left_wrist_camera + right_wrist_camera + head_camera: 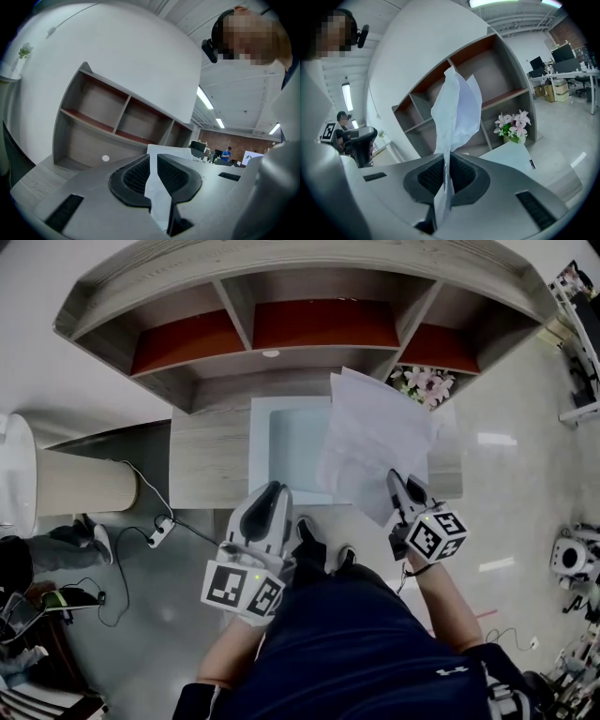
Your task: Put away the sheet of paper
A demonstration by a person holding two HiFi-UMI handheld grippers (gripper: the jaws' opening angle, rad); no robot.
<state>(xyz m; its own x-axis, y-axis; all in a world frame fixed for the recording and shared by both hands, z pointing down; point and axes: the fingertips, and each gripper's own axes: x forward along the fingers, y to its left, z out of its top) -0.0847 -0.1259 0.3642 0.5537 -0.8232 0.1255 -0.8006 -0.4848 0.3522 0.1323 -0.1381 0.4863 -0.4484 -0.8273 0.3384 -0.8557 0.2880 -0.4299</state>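
Note:
A crumpled white sheet of paper (375,442) stands up from my right gripper (401,486), which is shut on its lower edge. In the right gripper view the paper (457,108) rises between the jaws of the right gripper (446,161) and hides part of the shelf. It hangs over the right side of a pale blue tray (261,446) on the wooden desk (206,465). My left gripper (272,495) points at the tray's front edge with its jaws close together and nothing visibly held. In the left gripper view the left gripper (153,161) shows only a thin pale slit, with the tray (168,151) just beyond.
A curved wooden shelf unit (281,324) with red-backed compartments stands behind the desk. Pink flowers (422,382) sit at its right end. A white and tan cylinder (56,484) stands left of the desk, and cables (159,532) lie on the floor there.

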